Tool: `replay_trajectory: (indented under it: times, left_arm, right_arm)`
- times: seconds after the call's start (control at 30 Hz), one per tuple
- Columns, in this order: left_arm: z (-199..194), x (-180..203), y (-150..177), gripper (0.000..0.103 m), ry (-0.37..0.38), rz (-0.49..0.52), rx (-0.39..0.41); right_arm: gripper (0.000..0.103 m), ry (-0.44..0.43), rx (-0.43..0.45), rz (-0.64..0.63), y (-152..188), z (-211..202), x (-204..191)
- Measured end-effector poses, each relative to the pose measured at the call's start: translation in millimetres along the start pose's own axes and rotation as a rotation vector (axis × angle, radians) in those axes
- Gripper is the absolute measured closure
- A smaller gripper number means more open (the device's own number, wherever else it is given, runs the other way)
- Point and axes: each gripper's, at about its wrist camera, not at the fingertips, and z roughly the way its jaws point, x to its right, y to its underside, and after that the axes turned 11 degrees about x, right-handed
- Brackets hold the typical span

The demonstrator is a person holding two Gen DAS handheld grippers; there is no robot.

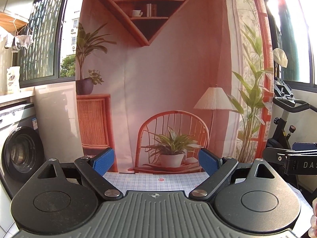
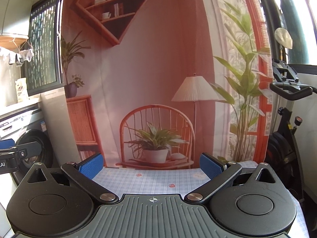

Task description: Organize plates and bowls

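Note:
No plates or bowls show in either view. My left gripper (image 1: pixel 156 161) is open and empty, its blue pads (image 1: pixel 104 160) wide apart above the far part of a table with a blue checked cloth (image 1: pixel 154 180). My right gripper (image 2: pixel 151 163) is also open and empty over the same cloth (image 2: pixel 150 180). The right gripper's side shows at the right edge of the left wrist view (image 1: pixel 293 158); the left gripper's side shows at the left edge of the right wrist view (image 2: pixel 15 154). Both point level at the backdrop.
A printed fabric backdrop (image 1: pixel 158 69) of a room hangs just behind the table. A washing machine (image 1: pixel 19 150) stands at the left and an exercise bike (image 2: pixel 285 119) at the right. Windows run along both sides.

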Motion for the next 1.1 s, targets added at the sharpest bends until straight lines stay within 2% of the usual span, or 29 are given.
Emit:
replay_trajectory:
  times: [1.1]
  left_arm:
    - [-3.2, -5.8, 3.7, 0.010, 0.042, 0.027, -0.009]
  right_arm:
    - [0.000, 0.027, 0.006, 0.005, 2.1, -8.7, 7.8]
